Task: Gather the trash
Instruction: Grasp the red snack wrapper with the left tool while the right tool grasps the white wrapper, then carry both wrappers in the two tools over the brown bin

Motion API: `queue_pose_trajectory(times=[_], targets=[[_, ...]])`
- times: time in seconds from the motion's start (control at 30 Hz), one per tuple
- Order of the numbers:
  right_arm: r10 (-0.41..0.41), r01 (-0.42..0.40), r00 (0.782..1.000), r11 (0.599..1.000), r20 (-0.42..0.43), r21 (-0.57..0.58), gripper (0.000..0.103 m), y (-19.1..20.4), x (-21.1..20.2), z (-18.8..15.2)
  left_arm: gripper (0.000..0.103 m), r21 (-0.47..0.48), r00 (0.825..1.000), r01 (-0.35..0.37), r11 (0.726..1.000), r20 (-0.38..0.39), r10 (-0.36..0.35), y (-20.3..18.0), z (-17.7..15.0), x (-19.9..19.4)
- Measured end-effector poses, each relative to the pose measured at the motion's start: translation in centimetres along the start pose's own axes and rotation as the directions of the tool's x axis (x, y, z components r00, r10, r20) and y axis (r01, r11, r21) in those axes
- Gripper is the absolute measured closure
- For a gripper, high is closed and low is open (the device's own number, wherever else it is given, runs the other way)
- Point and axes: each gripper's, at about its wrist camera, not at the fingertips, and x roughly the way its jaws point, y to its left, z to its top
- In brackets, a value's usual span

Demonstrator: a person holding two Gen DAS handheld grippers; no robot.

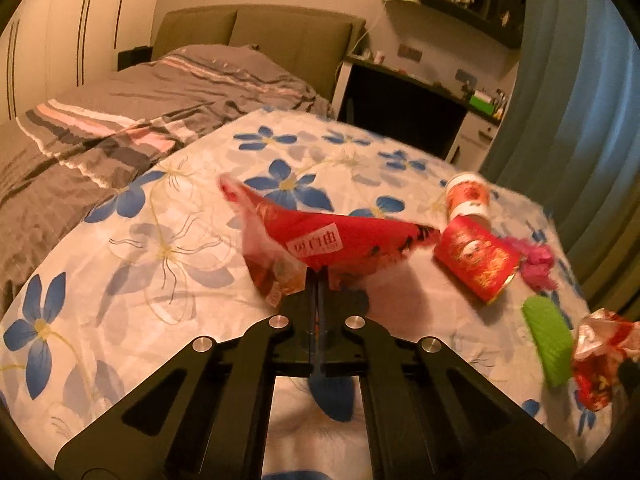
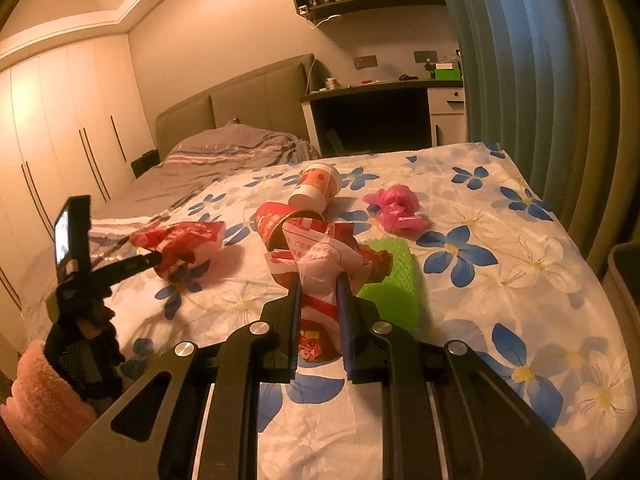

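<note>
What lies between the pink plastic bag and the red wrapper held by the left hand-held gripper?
In the right wrist view, two tipped paper cups: a red one and a white-and-orange one.

Glossy crinkled plastic wrapper (image 1: 332, 240), matt floral cloth sheet (image 1: 132, 264) (smooth), paper cup (image 2: 316, 188).

cloth (image 2: 520, 280): white ground, printed with blue flowers and pale outlined blooms
left wrapper (image 1: 340, 240): red, a white label with red characters is carried; part is clear
right wrapper (image 2: 320, 256): white with red bands and red print
can (image 2: 276, 220): red with gold pattern, just behind the right wrapper
cup (image 2: 316, 184): white with an orange-red band, beyond the can
bag (image 2: 398, 208): bright pink, right of the can
green pad (image 2: 392, 280): lime green, dotted texture, right of the right wrapper
bed cover (image 1: 120, 112): grey-brown, striped pink and white
curtain (image 2: 500, 60): blue-grey
fingers (image 2: 346, 300): black, blue-lined
</note>
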Motion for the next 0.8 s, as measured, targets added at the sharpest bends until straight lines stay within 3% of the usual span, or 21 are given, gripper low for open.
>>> queue_pose_trajectory(times=[0.37,0.8], targets=[[-0.008,0.008,0.999,1.0,0.037,0.005,0.085,-0.6,-2.8,-0.5,0.103,0.065,0.985,0.088,0.994,0.142,-0.097,-3.8,-2.3,-8.8],[-0.076,0.072,0.991,0.997,0.109,0.037,0.085,-3.6,-8.7,-1.4,0.103,0.152,0.964,0.207,0.966,0.135,-0.228,-10.0,-4.7,-12.3]])
